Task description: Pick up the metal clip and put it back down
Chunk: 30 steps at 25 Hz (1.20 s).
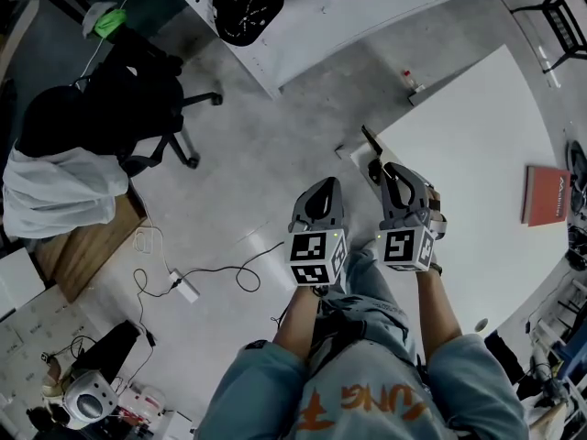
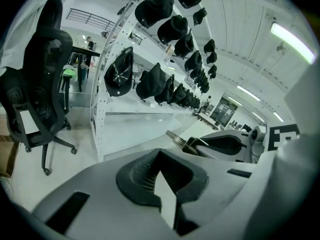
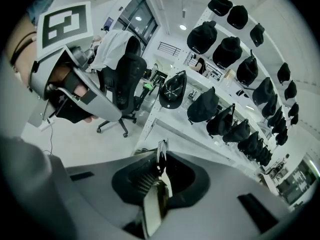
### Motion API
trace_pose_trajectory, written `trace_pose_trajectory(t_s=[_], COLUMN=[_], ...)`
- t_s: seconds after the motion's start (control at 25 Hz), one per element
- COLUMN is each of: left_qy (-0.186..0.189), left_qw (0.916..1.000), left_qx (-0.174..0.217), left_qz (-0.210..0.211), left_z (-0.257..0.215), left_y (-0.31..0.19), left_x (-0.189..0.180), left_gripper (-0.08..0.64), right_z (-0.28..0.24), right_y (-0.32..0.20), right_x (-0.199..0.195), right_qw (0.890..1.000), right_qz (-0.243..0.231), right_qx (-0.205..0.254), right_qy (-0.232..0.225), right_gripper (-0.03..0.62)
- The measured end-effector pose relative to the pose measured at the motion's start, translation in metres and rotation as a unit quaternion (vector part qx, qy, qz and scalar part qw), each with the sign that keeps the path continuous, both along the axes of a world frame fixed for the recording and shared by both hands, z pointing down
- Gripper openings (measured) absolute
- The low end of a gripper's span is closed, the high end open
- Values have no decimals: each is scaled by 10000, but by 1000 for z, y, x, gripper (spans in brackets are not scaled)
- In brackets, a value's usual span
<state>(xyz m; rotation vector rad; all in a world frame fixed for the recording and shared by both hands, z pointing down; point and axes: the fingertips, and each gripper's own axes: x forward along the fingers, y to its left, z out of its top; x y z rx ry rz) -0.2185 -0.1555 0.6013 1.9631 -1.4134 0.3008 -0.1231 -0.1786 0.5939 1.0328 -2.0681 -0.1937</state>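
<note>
The metal clip (image 1: 371,144) is thin and dark. It sticks out forward from my right gripper (image 1: 383,170), which is shut on it above the near corner of the white table (image 1: 477,145). In the right gripper view the clip (image 3: 161,156) stands upright between the closed jaws of the right gripper (image 3: 159,184). The left gripper view shows the clip (image 2: 179,139) at the tip of the right gripper beside it. My left gripper (image 1: 322,189) hangs over the floor just left of the right one, shut with nothing in it (image 2: 167,186).
A red book (image 1: 546,195) lies on the table's right side. A black office chair (image 1: 124,108) draped with white cloth stands at the left. A white rack of black caps (image 3: 225,79) is ahead. A power strip and cables (image 1: 183,287) lie on the floor.
</note>
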Motion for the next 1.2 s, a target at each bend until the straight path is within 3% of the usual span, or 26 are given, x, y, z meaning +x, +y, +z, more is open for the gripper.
trace_pose_trajectory(t_s=[0.28,0.64,0.92,1.2], left_qy=[49,69,36,31], left_qw=[10000,9996,9982,9939], left_qx=[24,203,441,726], left_qz=[22,189,400,835], left_z=[-3,-21,-40,-66], left_y=[-7,-18,-23,-23], left_x=[-2,14,39,87], left_gripper=[9,9,9,9], right_z=[7,-3,-28,-53], right_y=[11,28,27,30], right_x=[-5,2,32,87], right_qw=[9976,9834,9681,9518], right_qz=[111,495,1035,1639], right_qx=[-434,-847,-640,-313], right_qy=[-531,-1523,-2191,-2573], right_gripper=[78,120,120,115])
